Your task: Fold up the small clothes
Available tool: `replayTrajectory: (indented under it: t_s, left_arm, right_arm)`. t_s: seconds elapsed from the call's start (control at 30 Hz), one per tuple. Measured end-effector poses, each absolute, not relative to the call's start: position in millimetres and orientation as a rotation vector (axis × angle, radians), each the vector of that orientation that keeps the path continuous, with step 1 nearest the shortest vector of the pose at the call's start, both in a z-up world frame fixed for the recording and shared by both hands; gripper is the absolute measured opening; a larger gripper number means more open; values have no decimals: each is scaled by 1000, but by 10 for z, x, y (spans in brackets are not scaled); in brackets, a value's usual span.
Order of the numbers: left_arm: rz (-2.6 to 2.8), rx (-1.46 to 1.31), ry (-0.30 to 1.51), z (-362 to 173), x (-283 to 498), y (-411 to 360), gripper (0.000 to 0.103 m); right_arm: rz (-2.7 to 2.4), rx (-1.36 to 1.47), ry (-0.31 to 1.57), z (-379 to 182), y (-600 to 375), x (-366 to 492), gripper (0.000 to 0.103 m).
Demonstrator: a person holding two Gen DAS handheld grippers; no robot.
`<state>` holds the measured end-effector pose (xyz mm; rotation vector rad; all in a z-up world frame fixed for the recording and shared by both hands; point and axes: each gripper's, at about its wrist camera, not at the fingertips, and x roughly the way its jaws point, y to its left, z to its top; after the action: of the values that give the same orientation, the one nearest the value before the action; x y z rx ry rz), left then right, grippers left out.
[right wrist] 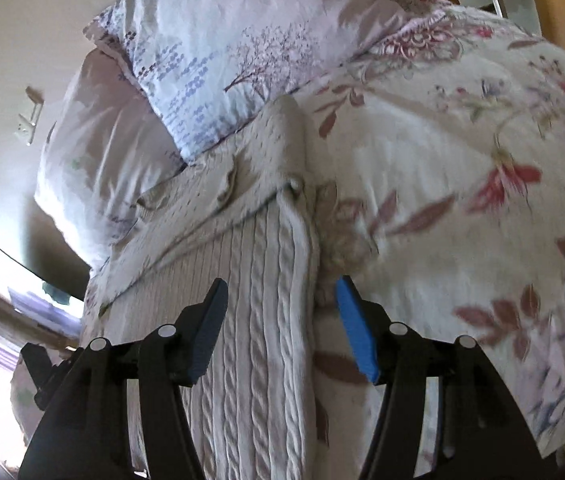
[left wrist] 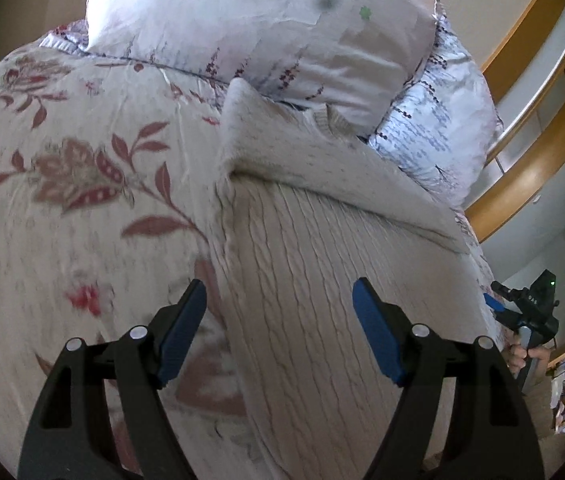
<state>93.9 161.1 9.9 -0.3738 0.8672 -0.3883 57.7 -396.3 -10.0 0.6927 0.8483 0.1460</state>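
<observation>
A cream cable-knit sweater [left wrist: 322, 264] lies spread on a bed [left wrist: 62, 240] covered with a floral sheet, its ribbing running lengthwise away from both cameras toward two pillows [left wrist: 266, 28] propped at the far end. A sleeve or upper panel is already folded diagonally across the far part of the garment, near the collar. The left claw [left wrist: 278, 312] hovers wide open over the sweater's left side edge, holding nothing: its left finger sits above bare sheet, its right finger above the knit, so the edge passes between the two. The right claw [right wrist: 280, 308] mirrors it on the opposite side, likewise spread wide and empty, with the thick cable-braided right edge [right wrist: 294, 280] running straight up between its fingers and floral sheet beyond to the right. In the left wrist view the right claw can be seen at the far right of the frame, with the person's hand [left wrist: 522, 354] on its handle. The garment's long axis points directly ahead of each claw, and each claw is nearer its own side seam, an arrangement that appears to suit a lengthwise fold, each side gripped and carried inward. Whether either finger pad actually touches the fabric cannot be told from these views. Wooden shelving [left wrist: 538, 120] lines the wall to the right of the bed.
</observation>
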Motion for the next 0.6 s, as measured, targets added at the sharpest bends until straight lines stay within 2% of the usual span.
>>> replayTrajectory:
  t_s: [0.27, 0.47, 0.6]
  left_arm:
    - [-412, -416, 868, 32, 744, 1637, 74]
    - [-468, -507, 863, -36, 569, 1687, 66]
    - [-506, -533, 869, -75, 426, 1679, 53]
  right_arm:
    - [197, 702, 864, -134, -3877, 464, 59]
    - [320, 748, 881, -188, -3762, 321, 51]
    - [398, 778, 883, -206, -3698, 204, 47]
